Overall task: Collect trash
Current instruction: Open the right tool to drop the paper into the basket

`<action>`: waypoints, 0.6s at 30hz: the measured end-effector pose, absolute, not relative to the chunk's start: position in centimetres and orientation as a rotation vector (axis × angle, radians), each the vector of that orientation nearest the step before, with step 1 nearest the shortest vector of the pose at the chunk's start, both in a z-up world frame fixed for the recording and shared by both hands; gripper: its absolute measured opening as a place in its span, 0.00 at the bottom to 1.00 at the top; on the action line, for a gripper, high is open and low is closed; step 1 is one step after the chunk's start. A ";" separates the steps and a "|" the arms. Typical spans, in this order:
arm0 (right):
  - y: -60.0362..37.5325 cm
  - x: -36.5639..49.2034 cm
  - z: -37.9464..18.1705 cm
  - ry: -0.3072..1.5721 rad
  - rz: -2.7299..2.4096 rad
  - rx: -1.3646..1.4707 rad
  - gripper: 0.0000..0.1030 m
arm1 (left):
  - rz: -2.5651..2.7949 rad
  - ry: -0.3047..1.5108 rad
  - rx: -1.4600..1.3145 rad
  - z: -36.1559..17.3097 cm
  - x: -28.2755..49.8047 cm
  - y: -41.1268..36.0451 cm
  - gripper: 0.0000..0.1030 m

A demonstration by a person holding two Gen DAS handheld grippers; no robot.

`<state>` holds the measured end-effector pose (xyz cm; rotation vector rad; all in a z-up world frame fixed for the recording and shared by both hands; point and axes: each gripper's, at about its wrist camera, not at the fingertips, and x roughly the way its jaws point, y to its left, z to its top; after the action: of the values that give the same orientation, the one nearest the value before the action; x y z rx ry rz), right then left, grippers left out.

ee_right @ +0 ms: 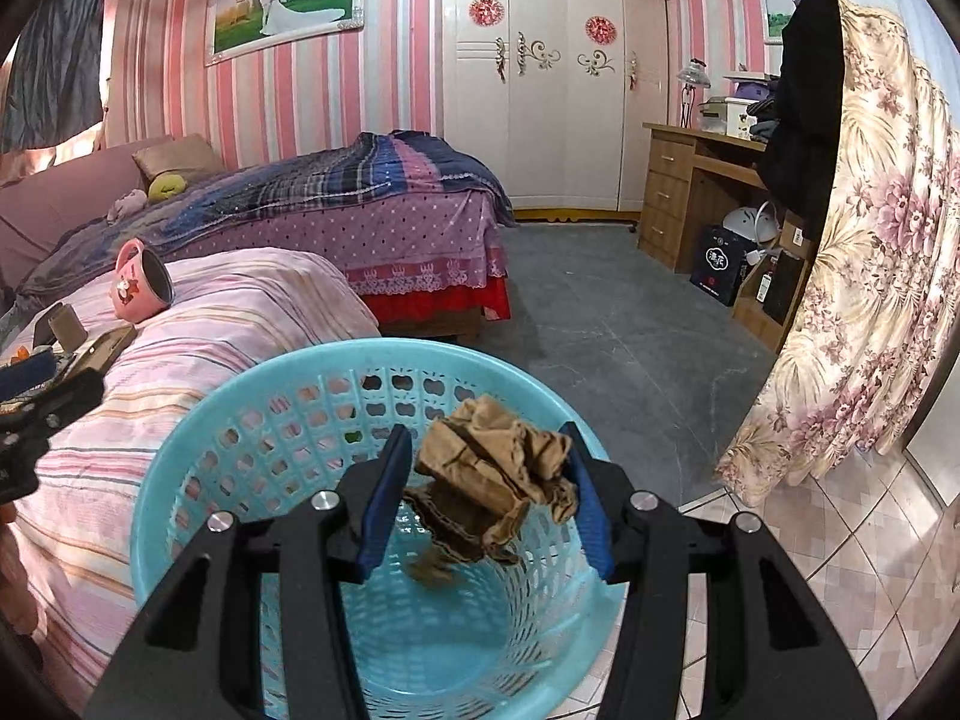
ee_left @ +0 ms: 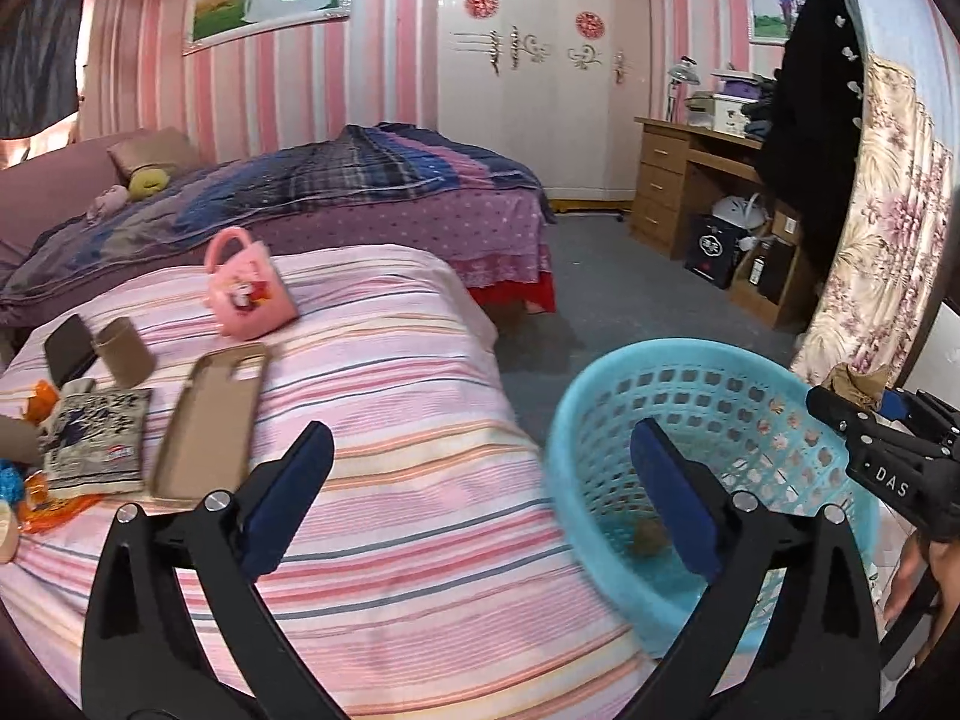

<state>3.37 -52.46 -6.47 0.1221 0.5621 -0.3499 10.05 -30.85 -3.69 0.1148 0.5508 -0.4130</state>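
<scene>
left gripper [ee_left: 480, 480] spread, empty | right gripper [ee_right: 486, 480] pinching crumpled paper [ee_right: 498, 480] over blue basket [ee_right: 180, 456] | striped bed [ee_left: 390, 420], grey floor [ee_right: 630, 330]

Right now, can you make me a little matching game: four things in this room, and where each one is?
Things:
1. crumpled paper
2. pink mug
3. blue basket
4. phone case

Places:
A. lying flat on the striped bedspread
B. on the floor beside the bed
C. between the right gripper's fingers
D. tipped over on the bed

Pairs: 1-C, 2-D, 3-B, 4-A
</scene>
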 end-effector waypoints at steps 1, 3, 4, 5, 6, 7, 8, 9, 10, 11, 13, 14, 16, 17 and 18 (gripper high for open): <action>-52.4 3.4 -6.5 0.559 -0.358 0.124 0.60 | -0.408 0.547 0.112 -3.6 10.0 -30.4 0.94; -52.2 3.4 -6.3 0.542 -0.365 0.135 0.75 | -0.400 0.541 0.103 -3.3 10.0 -29.6 0.95; -52.1 3.4 -6.1 0.533 -0.365 0.143 0.80 | -0.397 0.539 0.096 -3.1 10.0 -29.0 0.95; -51.9 3.4 -5.9 0.524 -0.368 0.146 0.82 | -0.395 0.538 0.091 -3.0 10.0 -28.7 0.95; -51.8 3.5 -5.8 0.520 -0.370 0.145 0.85 | -0.390 0.535 0.087 -2.8 10.0 -28.2 0.95; -51.4 3.5 -5.6 0.514 -0.373 0.140 0.87 | -0.384 0.531 0.085 -2.7 9.9 -27.8 0.95; -51.1 3.6 -5.4 0.510 -0.376 0.134 0.88 | -0.379 0.527 0.085 -2.6 9.8 -27.4 0.95; -50.9 3.7 -5.2 0.508 -0.377 0.129 0.90 | -0.371 0.522 0.086 -2.4 9.7 -26.9 0.95; -50.5 3.8 -5.0 0.504 -0.377 0.123 0.90 | -0.364 0.517 0.088 -2.3 9.6 -26.4 0.95; -49.9 3.8 -4.7 0.497 -0.376 0.117 0.91 | -0.357 0.514 0.090 -2.2 9.5 -26.0 0.95; -49.2 4.0 -4.2 0.487 -0.371 0.112 0.92 | -0.338 0.506 0.096 -1.9 9.4 -24.7 0.95; -48.6 4.1 -4.0 0.483 -0.369 0.108 0.93 | -0.325 0.503 0.097 -1.7 9.4 -23.8 0.95; -47.8 4.3 -3.6 0.477 -0.364 0.104 0.93 | -0.307 0.501 0.090 -1.5 9.4 -22.5 0.95; -47.5 4.3 -3.5 0.471 -0.363 0.102 0.94 | -0.299 0.501 0.086 -1.4 9.4 -21.7 0.95; -46.8 4.5 -3.4 0.468 -0.359 0.104 0.95 | -0.287 0.501 0.081 -1.2 9.5 -20.8 0.95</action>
<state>4.46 -46.83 -3.38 0.1040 0.4677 -0.3590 9.49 -20.81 -1.23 0.0810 0.5009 -0.2871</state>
